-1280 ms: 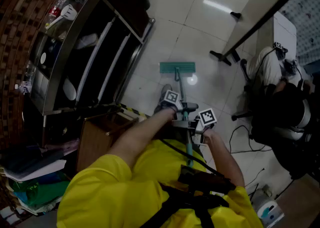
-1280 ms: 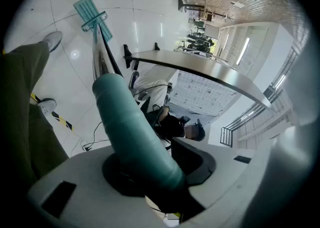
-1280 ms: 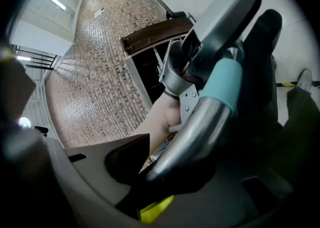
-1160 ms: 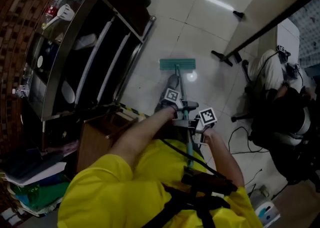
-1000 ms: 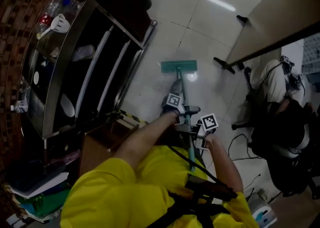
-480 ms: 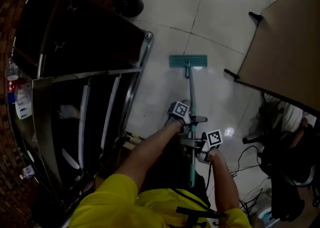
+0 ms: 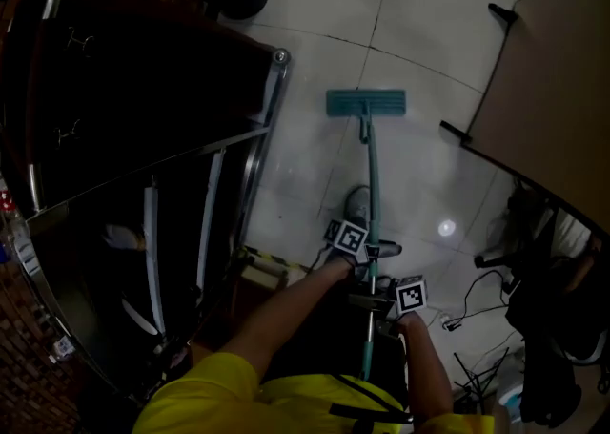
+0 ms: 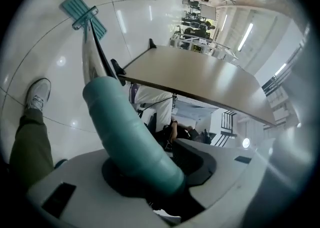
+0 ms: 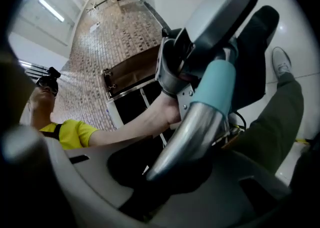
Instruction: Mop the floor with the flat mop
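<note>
head view: mop head (image 7: 365, 102) lies flat on the floor (image 7: 429, 165), near the rack (image 7: 272, 89). left claw (image 7: 374, 253) clamps the teal grip (image 8: 125, 132); right claw (image 7: 368, 301) is closing on the smooth metal shaft (image 9: 190, 137). risk: shaft slips, head twists into the rack.
</note>
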Demonstrator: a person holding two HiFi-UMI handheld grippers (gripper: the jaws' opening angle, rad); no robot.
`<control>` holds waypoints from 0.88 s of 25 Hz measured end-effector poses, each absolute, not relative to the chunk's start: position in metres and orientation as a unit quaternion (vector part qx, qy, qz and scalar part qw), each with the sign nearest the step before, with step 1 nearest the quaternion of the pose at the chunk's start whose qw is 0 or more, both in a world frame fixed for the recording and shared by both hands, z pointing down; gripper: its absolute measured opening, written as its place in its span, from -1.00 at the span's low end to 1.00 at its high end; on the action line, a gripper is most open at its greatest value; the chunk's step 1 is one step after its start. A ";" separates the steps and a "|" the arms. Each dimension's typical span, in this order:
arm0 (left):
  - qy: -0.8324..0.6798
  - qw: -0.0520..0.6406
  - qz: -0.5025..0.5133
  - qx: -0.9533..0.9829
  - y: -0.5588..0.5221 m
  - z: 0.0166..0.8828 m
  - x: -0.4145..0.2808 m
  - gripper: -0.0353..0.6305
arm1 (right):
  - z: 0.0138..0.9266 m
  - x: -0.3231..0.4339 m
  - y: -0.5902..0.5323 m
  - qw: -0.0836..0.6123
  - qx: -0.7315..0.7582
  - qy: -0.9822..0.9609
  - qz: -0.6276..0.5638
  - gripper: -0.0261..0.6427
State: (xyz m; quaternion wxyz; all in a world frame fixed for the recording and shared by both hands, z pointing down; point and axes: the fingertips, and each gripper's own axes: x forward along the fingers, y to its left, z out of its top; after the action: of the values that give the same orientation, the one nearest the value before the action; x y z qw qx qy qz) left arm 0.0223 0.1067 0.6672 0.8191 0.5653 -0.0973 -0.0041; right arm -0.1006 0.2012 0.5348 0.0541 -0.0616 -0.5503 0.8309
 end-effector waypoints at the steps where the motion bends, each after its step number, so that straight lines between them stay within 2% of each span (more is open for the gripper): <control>1: -0.100 0.813 -0.004 0.574 0.105 0.674 0.023 -0.39 | 0.542 -0.100 0.200 0.046 -0.058 -0.557 0.827 -0.62; 6: -0.111 0.797 0.002 0.593 0.086 0.725 0.020 -0.41 | 0.601 -0.101 0.187 0.061 -0.050 -0.589 0.805 -0.67; 11: -0.102 0.755 -0.046 0.646 -0.027 0.757 0.001 -0.42 | 0.663 -0.119 0.100 0.077 -0.048 -0.628 0.773 -0.71; 14: -0.099 0.774 -0.082 0.620 -0.098 0.771 -0.020 -0.46 | 0.695 -0.137 0.032 0.081 -0.033 -0.639 0.764 -0.74; 19: -0.108 0.755 0.042 0.646 -0.131 0.801 -0.046 -0.47 | 0.699 -0.167 -0.011 0.039 -0.026 -0.618 0.785 -0.77; 22: -0.109 0.767 0.040 0.631 -0.091 0.790 -0.042 -0.47 | 0.684 -0.166 0.028 0.041 -0.030 -0.595 0.802 -0.82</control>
State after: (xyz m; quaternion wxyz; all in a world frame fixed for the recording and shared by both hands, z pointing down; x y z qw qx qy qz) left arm -0.0422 -0.0906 0.7898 0.7670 0.6311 -0.1085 0.0397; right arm -0.1662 0.0280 0.6839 0.0409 -0.0303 -0.5946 0.8024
